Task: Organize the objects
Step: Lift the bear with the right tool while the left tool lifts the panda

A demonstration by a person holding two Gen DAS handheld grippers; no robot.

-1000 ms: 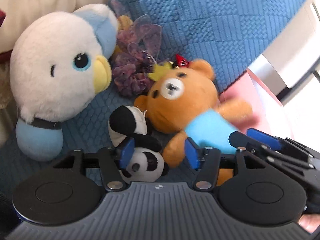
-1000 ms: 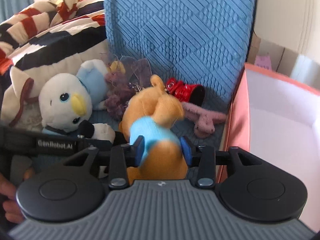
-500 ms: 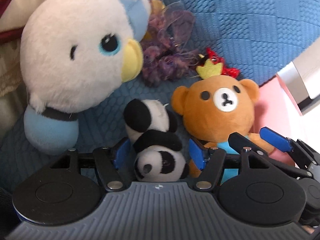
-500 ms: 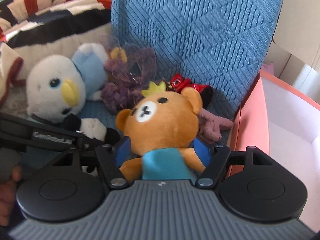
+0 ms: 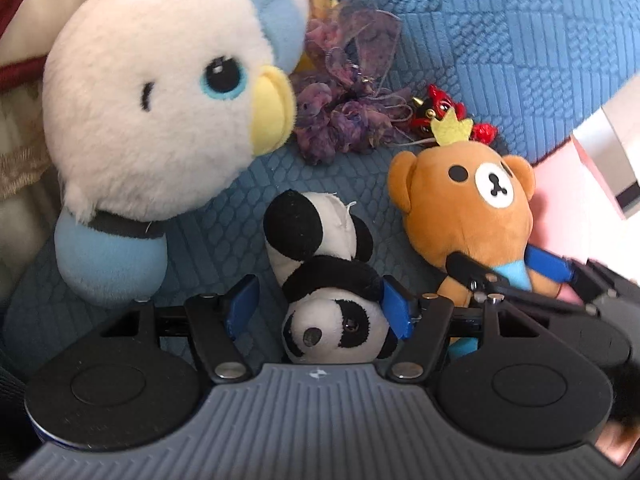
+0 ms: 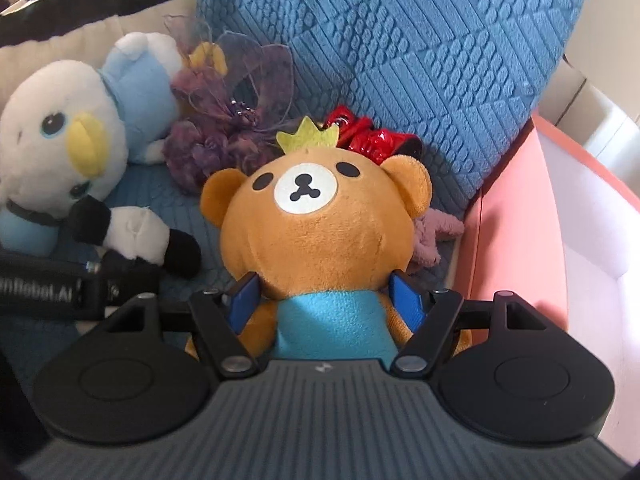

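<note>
On a blue quilted cushion (image 6: 400,60) lay a cluster of soft toys, with a pink box (image 6: 516,240) standing just to their right. The right gripper (image 6: 326,300) sat around the brown bear (image 6: 320,216), its blue pads (image 6: 244,300) flanking the bear's body just below the head, where the turquoise shirt began; its jaws had just been opening, and they stood apart with the bear between them, the right pad close against the plush while the left pad showed a sliver of gap, so no firm clamp could be seen. The bear lay on its back on the cushion, face up, a small yellow crown at the top of its head, touching a red trinket (image 6: 372,140) behind it and a pale pink plush piece (image 6: 432,236) at its right side. The left gripper (image 5: 320,308) framed the small panda (image 5: 320,280), which lay head toward the camera with its black legs pointing away; those jaws had also just been widening, and the right pad (image 5: 396,308) touched the panda's shoulder while the other stood clear of it. In the left wrist view the bear (image 5: 472,208) lay just right of the panda, with the right gripper's fingers (image 5: 548,264) across its chest. A large white and blue bird plush (image 5: 160,120) rested to the left, near the panda, and a tangle of purple gauze fabric (image 5: 344,120) sat behind, between bird and bear
</note>
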